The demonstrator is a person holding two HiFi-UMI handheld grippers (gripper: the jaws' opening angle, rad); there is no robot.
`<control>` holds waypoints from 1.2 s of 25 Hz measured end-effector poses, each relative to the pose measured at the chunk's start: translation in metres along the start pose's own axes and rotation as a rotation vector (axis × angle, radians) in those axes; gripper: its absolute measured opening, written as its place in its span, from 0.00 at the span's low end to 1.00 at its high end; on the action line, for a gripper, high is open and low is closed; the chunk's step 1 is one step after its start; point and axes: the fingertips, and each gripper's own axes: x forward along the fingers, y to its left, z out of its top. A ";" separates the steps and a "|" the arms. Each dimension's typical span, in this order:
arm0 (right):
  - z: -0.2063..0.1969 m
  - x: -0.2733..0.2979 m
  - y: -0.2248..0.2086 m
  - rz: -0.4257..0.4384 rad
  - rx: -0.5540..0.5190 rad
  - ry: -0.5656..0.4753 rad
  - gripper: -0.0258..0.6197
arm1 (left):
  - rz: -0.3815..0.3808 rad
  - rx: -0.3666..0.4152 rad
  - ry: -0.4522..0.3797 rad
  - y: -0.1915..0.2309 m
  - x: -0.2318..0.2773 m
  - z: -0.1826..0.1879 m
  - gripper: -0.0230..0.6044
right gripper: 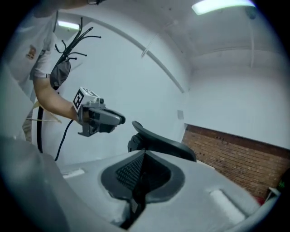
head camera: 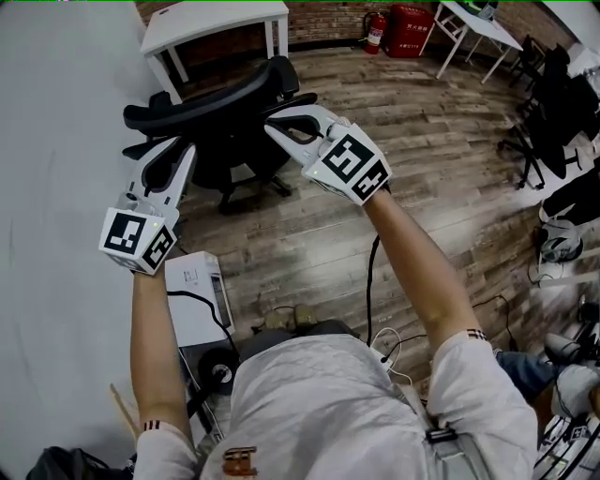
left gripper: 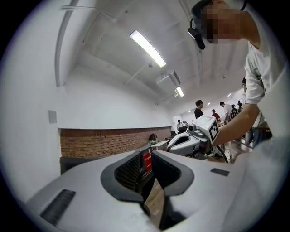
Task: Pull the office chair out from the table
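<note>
The black office chair [head camera: 225,131] stands on the wood floor in front of the white table [head camera: 216,19], its curved top rail [head camera: 211,108] facing me. My left gripper [head camera: 186,150] is held level just below the rail's left part; its jaws stand slightly apart with nothing between them [left gripper: 148,161]. My right gripper [head camera: 272,127] reaches to the rail's right end. In the right gripper view its jaws [right gripper: 144,156] are closed together and empty, with the chair's top [right gripper: 163,142] just beyond them. Whether either gripper touches the chair I cannot tell.
A white wall [head camera: 56,187] runs along the left. A white box [head camera: 197,295] and cables lie on the floor near my feet. A fire extinguisher [head camera: 376,31], a red box [head camera: 410,30], another white table [head camera: 478,23] and dark chairs [head camera: 553,103] stand at the right.
</note>
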 end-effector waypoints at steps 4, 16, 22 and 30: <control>0.023 0.002 0.017 0.001 0.080 -0.096 0.04 | -0.023 -0.045 -0.027 -0.017 0.004 0.002 0.12; 0.046 0.008 0.064 0.024 0.262 -0.281 0.04 | -0.027 -0.161 -0.094 -0.029 -0.009 0.000 0.04; 0.047 0.016 0.074 0.035 0.265 -0.284 0.04 | -0.037 -0.152 -0.085 -0.029 -0.012 -0.007 0.04; 0.051 0.012 0.081 0.036 0.254 -0.278 0.04 | -0.055 -0.143 -0.082 -0.040 -0.017 -0.008 0.04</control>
